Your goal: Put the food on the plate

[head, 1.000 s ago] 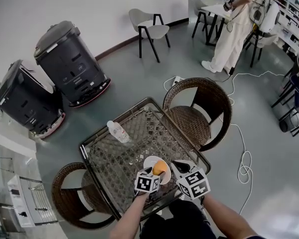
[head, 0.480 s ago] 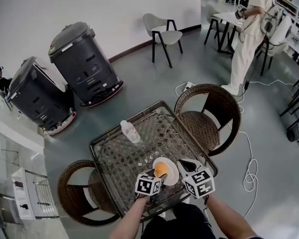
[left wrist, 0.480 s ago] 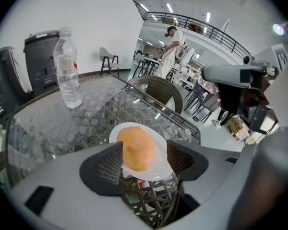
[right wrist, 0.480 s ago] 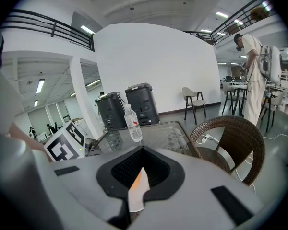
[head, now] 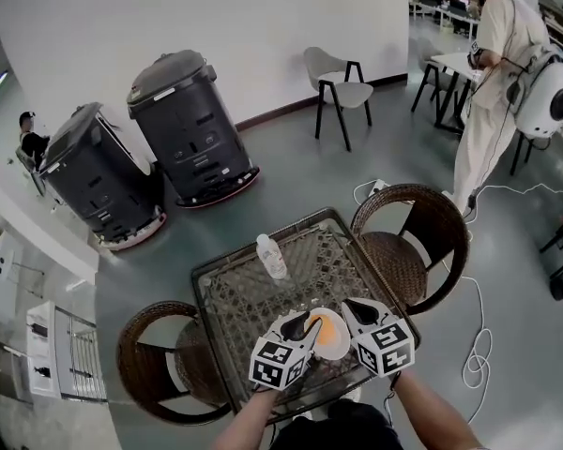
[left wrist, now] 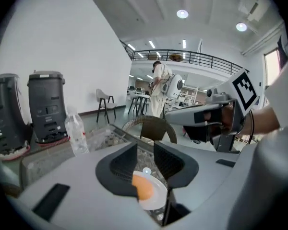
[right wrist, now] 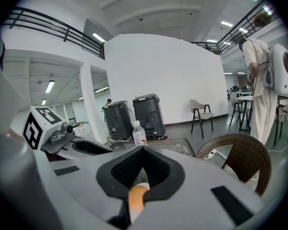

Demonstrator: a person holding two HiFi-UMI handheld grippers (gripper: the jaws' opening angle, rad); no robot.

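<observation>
Holds the left gripper (head: 303,324) low over the near edge of the woven-top table (head: 249,298), pointed at the white plate (head: 339,351), jaws apart and nothing between them. Looks through that gap, in the left gripper view, straight onto the orange food (head: 329,327) lying on the plate, toward its left half. Leaves the jaws wide enough to clear the piece, so no drag on it during a lift away.

Holds the right gripper (head: 358,310) just beside the plate, over its right rim, fingertips together at the front. Shows, in the right gripper view, a sliver of orange and white low behind the closed tips. Probably the food and plate glimpsed through the hollow of the jaws and not anything pinched, though hard to be sure from that angle. Fits a helper's post: close enough to steady the plate, yet out of the left gripper's line.

Has the clear bottle (head: 271,256) upright toward the table's far side, well apart from the plate and clear of both tools. Has the plate at the near right part of the table, within easy reach of both hands.

Reads as the task's end: food on the plate, neither grip loaded. Calls next for raising both grippers straight up, to avoid nudging the plate.
</observation>
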